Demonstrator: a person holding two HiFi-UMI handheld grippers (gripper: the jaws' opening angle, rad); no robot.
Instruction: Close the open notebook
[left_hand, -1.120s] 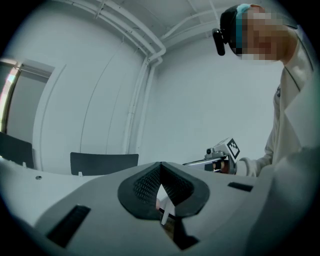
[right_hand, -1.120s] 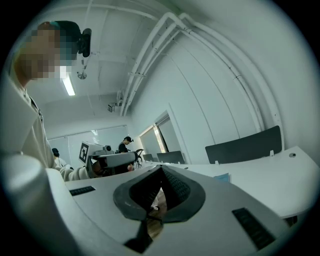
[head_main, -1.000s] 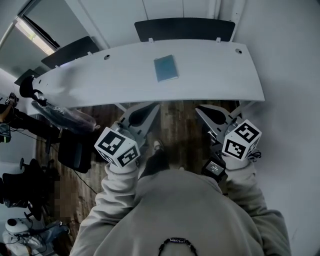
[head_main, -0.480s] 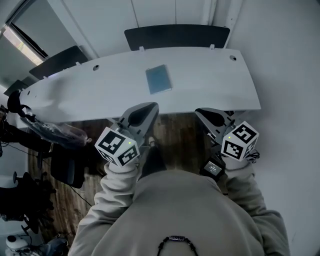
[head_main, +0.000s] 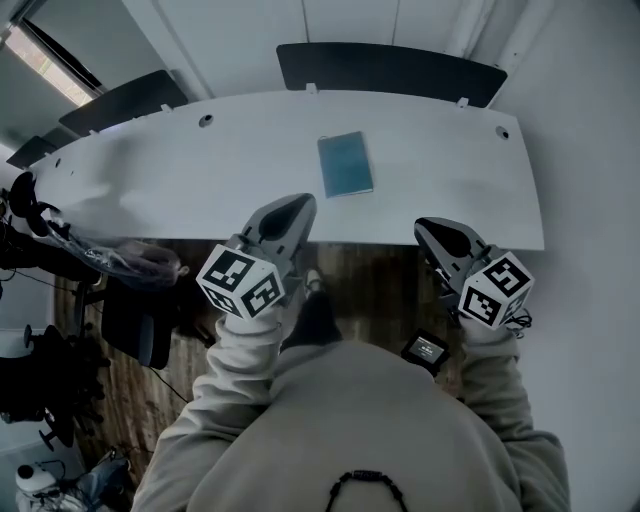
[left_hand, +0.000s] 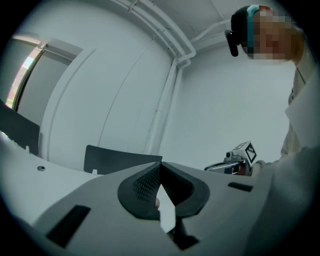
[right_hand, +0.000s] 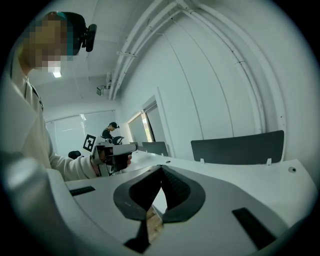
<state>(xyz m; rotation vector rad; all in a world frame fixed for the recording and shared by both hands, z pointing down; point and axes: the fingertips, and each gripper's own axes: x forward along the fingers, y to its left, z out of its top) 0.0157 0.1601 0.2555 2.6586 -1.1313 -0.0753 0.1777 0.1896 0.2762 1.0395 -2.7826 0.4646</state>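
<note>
A blue notebook (head_main: 345, 165) lies flat on the long white table (head_main: 180, 180), cover up and looking closed, near the middle of the far half. My left gripper (head_main: 296, 209) is held at the table's near edge, short of the notebook and slightly left of it, its jaws meeting at the tip with nothing between them. My right gripper (head_main: 434, 231) hangs just off the near edge, to the notebook's right, jaws also together and empty. The notebook shows in neither gripper view; both look level across the table, with the jaws' tips touching (left_hand: 160, 170) (right_hand: 161, 172).
Dark screen panels (head_main: 390, 68) (head_main: 125, 100) stand behind the table against the white wall. A black chair with a plastic-wrapped bundle (head_main: 130, 262) sits at the left over wooden floor. A small device (head_main: 427, 348) hangs at my waist. Another person (right_hand: 111, 129) stands far off.
Both grippers have moved slightly forward towards the table's near edge, and the head view has shifted. The notebook has not moved on the table.
</note>
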